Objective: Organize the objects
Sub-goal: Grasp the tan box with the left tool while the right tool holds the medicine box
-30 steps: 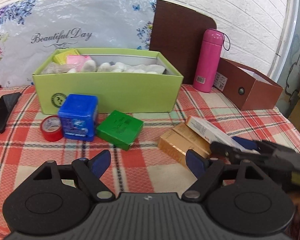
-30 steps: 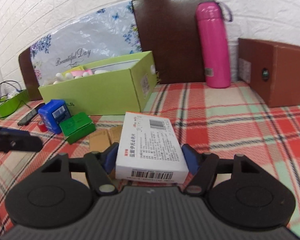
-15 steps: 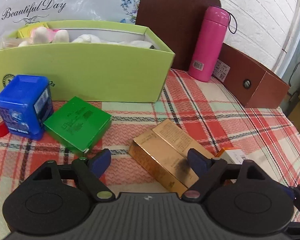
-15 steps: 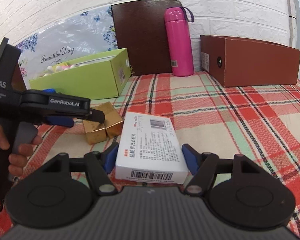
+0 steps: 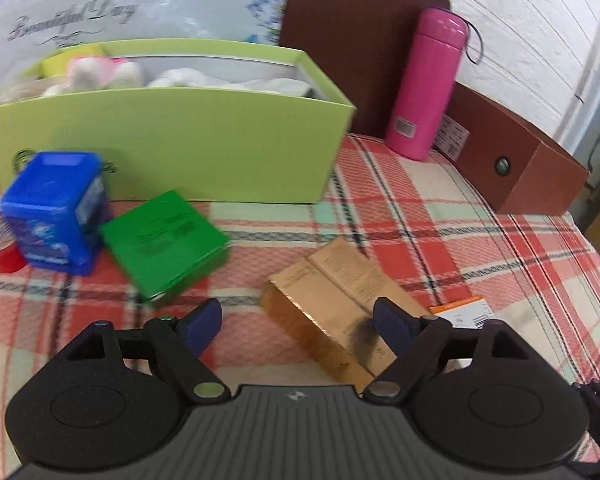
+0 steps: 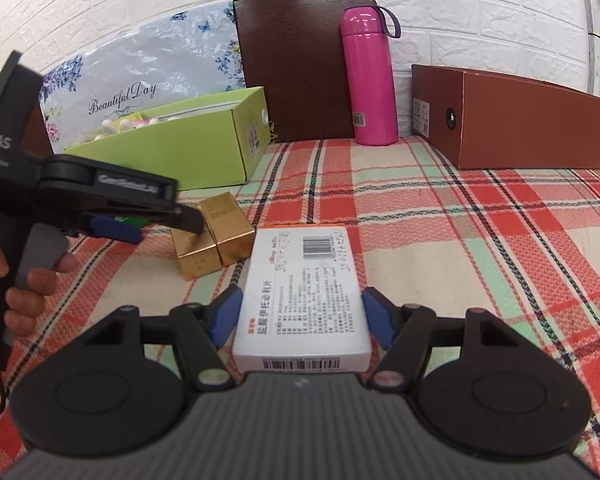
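My left gripper (image 5: 296,314) is open and hangs low over two gold boxes (image 5: 332,304) lying side by side on the plaid cloth. Its right pad sits above their near end, and nothing is gripped. In the right wrist view the left gripper (image 6: 166,228) reaches in from the left over the gold boxes (image 6: 212,236), held by a hand (image 6: 24,280). My right gripper (image 6: 300,308) is shut on a white medicine box (image 6: 304,292), which lies flat between its blue pads. One corner of that white box (image 5: 464,312) shows in the left wrist view.
A lime green open box (image 5: 172,136) with several items stands behind. In front of it are a small green box (image 5: 164,240), a blue box (image 5: 56,208) and red tape (image 5: 0,248). A pink bottle (image 5: 428,84) and a brown box (image 5: 520,168) stand at the back right.
My left gripper has moved forward, right and down, from short of the small boxes to over the gold boxes. My right gripper drew back from the lime box with the white box still gripped.
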{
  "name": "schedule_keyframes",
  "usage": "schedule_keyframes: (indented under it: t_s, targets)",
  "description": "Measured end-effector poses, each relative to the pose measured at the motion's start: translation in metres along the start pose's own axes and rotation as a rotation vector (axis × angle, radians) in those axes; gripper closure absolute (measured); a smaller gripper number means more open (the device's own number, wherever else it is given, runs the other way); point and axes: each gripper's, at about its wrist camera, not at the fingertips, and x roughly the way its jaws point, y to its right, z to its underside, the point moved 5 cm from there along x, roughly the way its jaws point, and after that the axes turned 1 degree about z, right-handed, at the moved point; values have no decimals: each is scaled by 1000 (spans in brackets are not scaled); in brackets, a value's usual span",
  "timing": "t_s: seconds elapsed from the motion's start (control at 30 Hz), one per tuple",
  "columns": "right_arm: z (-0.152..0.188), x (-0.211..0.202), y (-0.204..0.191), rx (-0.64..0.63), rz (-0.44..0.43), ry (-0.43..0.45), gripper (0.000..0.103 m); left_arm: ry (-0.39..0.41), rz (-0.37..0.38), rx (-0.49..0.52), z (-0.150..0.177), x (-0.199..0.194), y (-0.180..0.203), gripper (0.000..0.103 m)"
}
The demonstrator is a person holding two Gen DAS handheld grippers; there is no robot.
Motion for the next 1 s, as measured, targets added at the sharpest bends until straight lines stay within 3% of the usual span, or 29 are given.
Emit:
schedule_keyframes:
  t_s: [0.3, 0.53, 0.63, 0.73, 0.8, 0.87, 1.0]
  targets:
    - [-1, 0, 2, 8, 0, -3, 37, -19, -12, 57, 1, 1, -2, 9]
    - [0, 0, 0, 2, -4, -3, 37, -35, -82, 88, 8, -5, -6, 10]
    - [-1, -2, 2, 10, -9, 9, 37, -30, -115, 190, 14, 0, 5, 19]
    - [0, 0, 3, 17, -10, -4, 37, -8, -95, 200, 16, -4, 4, 38]
    - [-1, 2, 2, 14, -15, -11, 36, -9, -88, 197, 14, -8, 0, 65]
    - [-2, 4, 1, 12, -24, -13, 36, -15, -72, 181, 14, -12, -7, 71]
    - [-2, 4, -5, -13, -44, -34, 37, -27, -43, 210, 26, -30, -16, 71]
